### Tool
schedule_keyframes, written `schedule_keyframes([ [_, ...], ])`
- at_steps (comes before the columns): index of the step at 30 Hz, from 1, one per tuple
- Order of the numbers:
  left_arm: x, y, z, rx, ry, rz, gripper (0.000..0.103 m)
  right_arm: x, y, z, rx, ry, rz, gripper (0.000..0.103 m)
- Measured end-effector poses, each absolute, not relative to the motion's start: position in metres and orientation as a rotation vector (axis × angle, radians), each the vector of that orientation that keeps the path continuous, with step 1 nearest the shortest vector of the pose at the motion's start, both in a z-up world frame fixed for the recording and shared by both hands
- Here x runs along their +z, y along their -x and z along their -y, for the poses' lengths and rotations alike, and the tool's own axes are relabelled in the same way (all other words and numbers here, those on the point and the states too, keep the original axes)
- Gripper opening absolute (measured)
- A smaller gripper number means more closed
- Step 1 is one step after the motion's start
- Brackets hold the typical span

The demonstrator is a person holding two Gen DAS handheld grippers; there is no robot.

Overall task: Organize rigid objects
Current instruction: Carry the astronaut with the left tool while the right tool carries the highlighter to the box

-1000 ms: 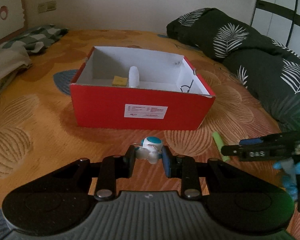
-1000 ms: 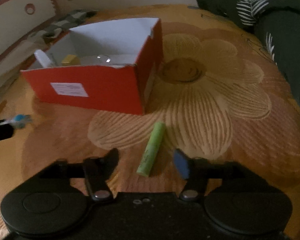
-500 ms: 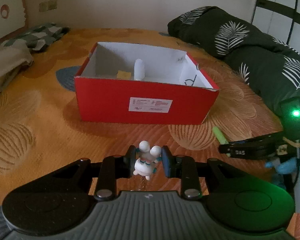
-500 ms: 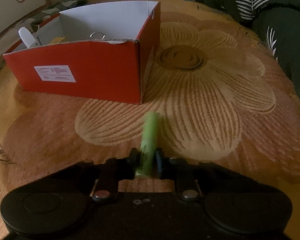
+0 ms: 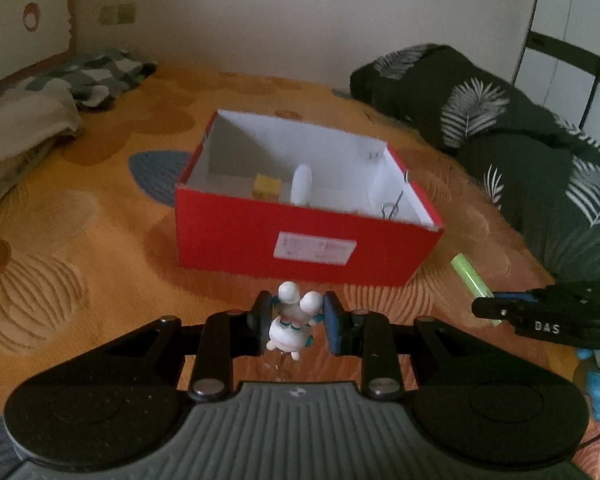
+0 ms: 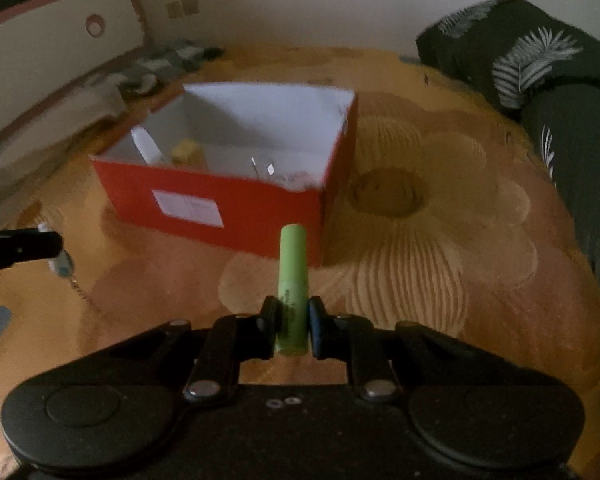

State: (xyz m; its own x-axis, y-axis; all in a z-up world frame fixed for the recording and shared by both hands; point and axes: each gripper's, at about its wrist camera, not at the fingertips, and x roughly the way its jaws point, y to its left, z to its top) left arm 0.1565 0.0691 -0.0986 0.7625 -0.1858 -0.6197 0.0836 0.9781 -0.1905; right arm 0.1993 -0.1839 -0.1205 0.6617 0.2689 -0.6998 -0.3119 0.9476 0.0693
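Left gripper [image 5: 297,316]: clenched on a small white figurine [image 5: 290,326] with teal trim, held above the bedspread in front of the box's labelled wall.
Figurine: rounded white limbs point up toward the box; a thin chain hangs below it in the right wrist view.
Bedspread [image 5: 80,216]: orange with big flower patterns; bare cloth lies between both grippers and the box, and more to the left of it.
Red cardboard box [image 5: 228,236]: open top, white inside, mid-bed; holds a white bottle [image 5: 301,185], a yellow block [image 5: 266,186] and a metal ring [image 5: 390,210] by its right wall.
Right gripper [image 6: 293,322]: grasping a green cylinder [image 6: 293,280] near its lower end, tip pointing at the box's near right corner.
Right edge: dark leaf-print bedding [image 5: 540,152] runs along the bed, apart from the box.
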Motion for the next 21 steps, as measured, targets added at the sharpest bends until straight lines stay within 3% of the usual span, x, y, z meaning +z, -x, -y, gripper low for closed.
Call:
schedule_keyframes([
  [21, -0.017, -0.191, -0.068, -0.114, 0.081, -0.548, 0.027, -0.045, -0.221, 0.157, 0.396, 0.029, -0.631, 0.014],
])
